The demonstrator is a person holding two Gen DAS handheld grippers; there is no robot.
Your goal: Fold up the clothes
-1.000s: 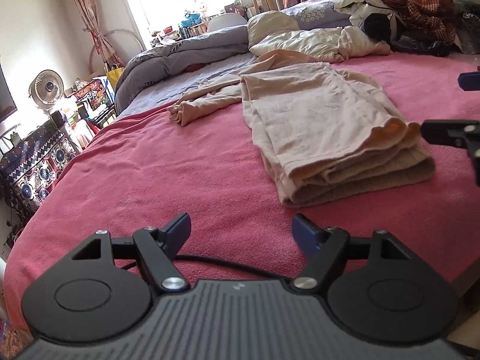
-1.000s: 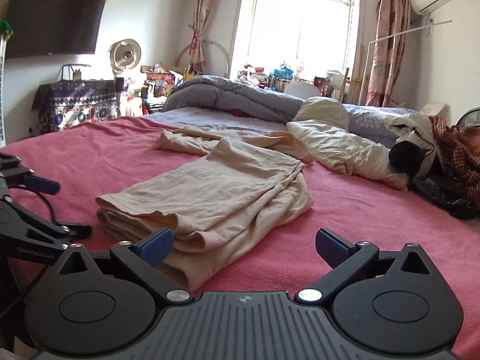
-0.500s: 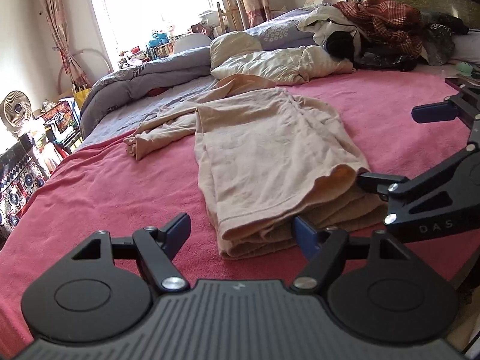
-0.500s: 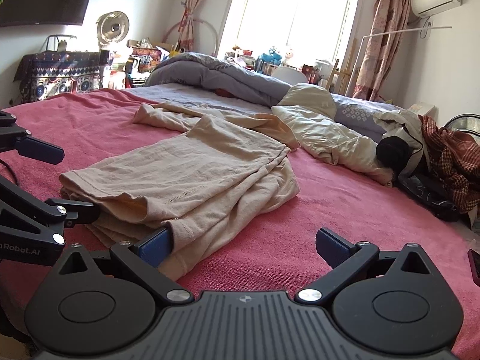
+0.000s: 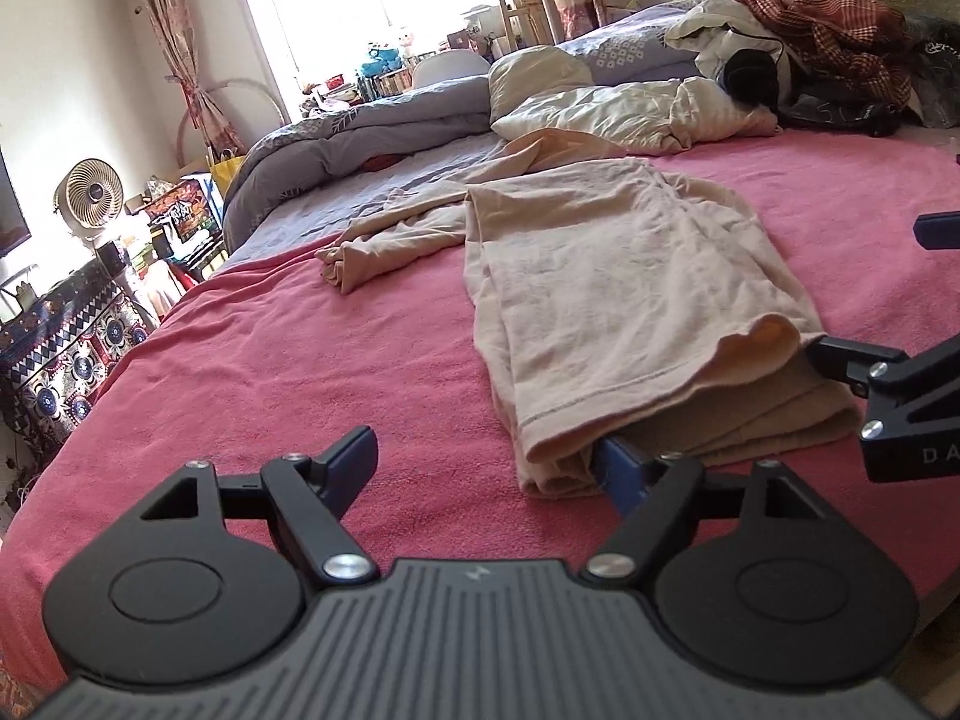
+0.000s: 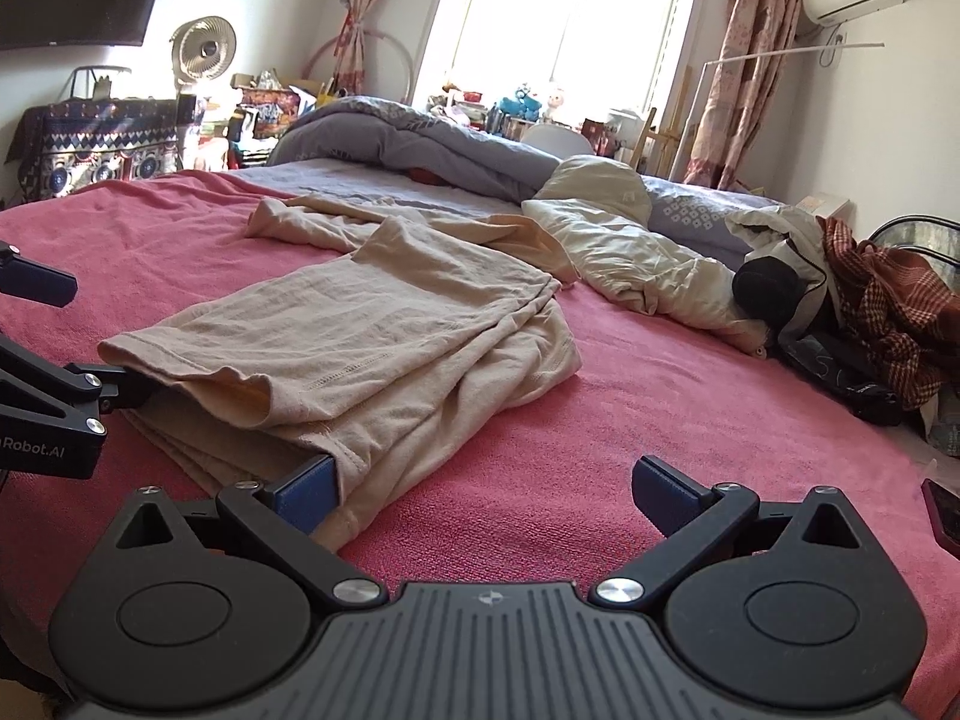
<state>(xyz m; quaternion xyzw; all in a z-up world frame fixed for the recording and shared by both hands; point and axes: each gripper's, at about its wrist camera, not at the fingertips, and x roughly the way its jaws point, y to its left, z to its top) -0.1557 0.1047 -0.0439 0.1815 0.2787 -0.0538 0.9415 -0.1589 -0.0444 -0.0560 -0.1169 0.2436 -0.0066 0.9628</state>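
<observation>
Both my claws, left [image 5: 489, 459] and right [image 6: 483, 489], gape wide at the shirt's [image 5: 630, 300] near hem; closing now risks pinching only some layers, spoiling the fold.

Garment [image 5: 624, 294] on blanket [image 5: 300, 360]

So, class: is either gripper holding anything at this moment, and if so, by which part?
Nothing is held. The left gripper and right gripper are both open, each with one finger slid in at the near hem of the beige garment.
</observation>
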